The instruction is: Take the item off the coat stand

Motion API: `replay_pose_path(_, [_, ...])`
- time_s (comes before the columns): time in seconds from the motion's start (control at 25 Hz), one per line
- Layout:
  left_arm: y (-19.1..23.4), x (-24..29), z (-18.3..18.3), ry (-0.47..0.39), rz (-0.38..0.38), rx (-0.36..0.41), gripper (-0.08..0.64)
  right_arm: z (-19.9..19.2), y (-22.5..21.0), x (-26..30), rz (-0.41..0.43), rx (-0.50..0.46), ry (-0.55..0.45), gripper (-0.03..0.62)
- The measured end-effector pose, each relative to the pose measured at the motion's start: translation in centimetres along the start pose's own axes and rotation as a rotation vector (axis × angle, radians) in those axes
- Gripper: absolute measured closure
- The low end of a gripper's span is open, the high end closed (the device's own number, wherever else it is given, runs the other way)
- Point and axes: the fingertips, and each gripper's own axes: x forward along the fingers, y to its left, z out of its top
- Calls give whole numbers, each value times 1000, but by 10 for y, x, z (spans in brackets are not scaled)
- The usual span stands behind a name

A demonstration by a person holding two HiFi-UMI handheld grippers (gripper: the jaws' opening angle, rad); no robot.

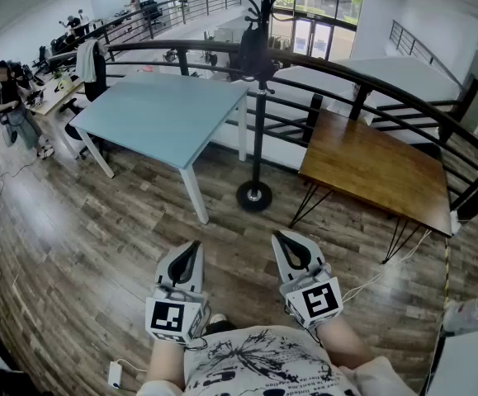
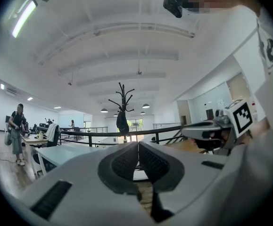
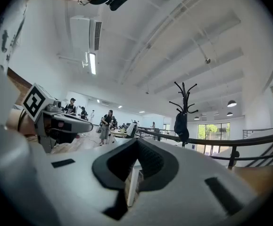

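A black coat stand (image 1: 259,106) rises from a round base between two tables in the head view. A dark bag-like item (image 1: 253,52) hangs from its upper hooks. The stand (image 2: 122,95) and the item (image 2: 122,122) show far off in the left gripper view, and the same stand (image 3: 184,98) and item (image 3: 181,126) in the right gripper view. My left gripper (image 1: 194,247) and right gripper (image 1: 281,238) are held low, close to my body, well short of the stand. Both are shut with nothing between their pads. The left gripper (image 2: 137,147) and right gripper (image 3: 136,142) point toward the stand.
A light blue table (image 1: 160,114) stands left of the stand and a wooden table (image 1: 371,167) to its right. A black railing (image 1: 371,81) runs behind them. A person (image 1: 11,97) stands by desks at far left. A white charger (image 1: 115,374) lies on the wood floor.
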Motion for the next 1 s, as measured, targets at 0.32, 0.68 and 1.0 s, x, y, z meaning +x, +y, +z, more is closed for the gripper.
replay_pose_path(0.32, [3,8,7,22,15,-16,555,-9,-5,5,3,2,7,601])
replay_pose_path(0.68, [23,12,-14,60,15,-27,555,-21,-10,31,-27,68,17,600])
replay_pose_path(1.0, [123,78,-31,67,13,-47,555,-52,-15,145,-70,85,59,600])
